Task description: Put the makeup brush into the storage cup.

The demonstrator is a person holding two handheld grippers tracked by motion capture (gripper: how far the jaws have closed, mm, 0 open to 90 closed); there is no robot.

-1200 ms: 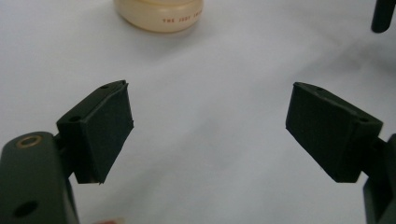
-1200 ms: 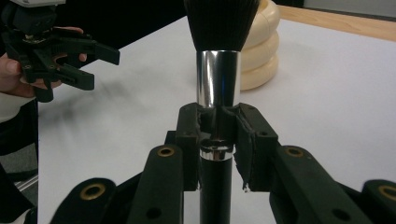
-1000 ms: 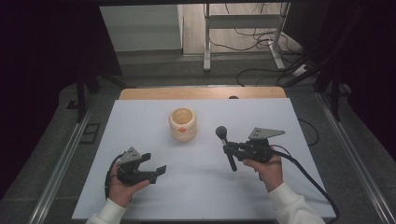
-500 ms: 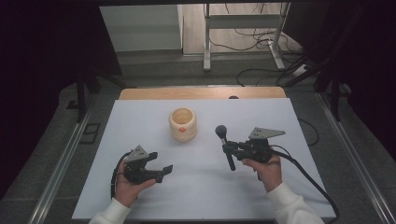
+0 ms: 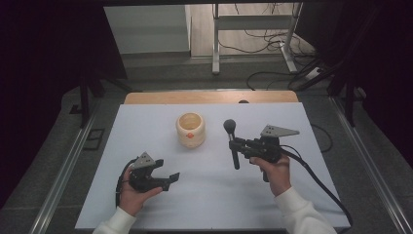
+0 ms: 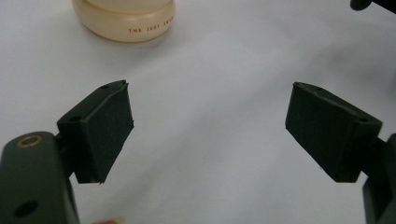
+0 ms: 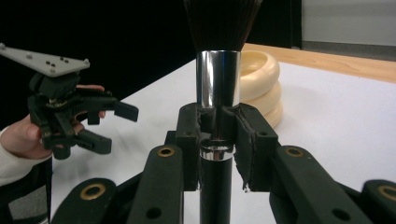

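My right gripper [image 5: 237, 146] clamps a makeup brush [image 5: 232, 142]; left gripper [image 5: 170, 178] gapes empty.
Black bristles point far, chrome ferrule; cream ribbed jar [image 5: 190, 129], possibly ceramic, sits left of them.

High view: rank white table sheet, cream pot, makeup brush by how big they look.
1. White table sheet, by far the largest.
2/3. Cream pot and makeup brush clamped in the right gripper: the brush is longer but thin, the pot wider and bulkier, so I won't rank them.
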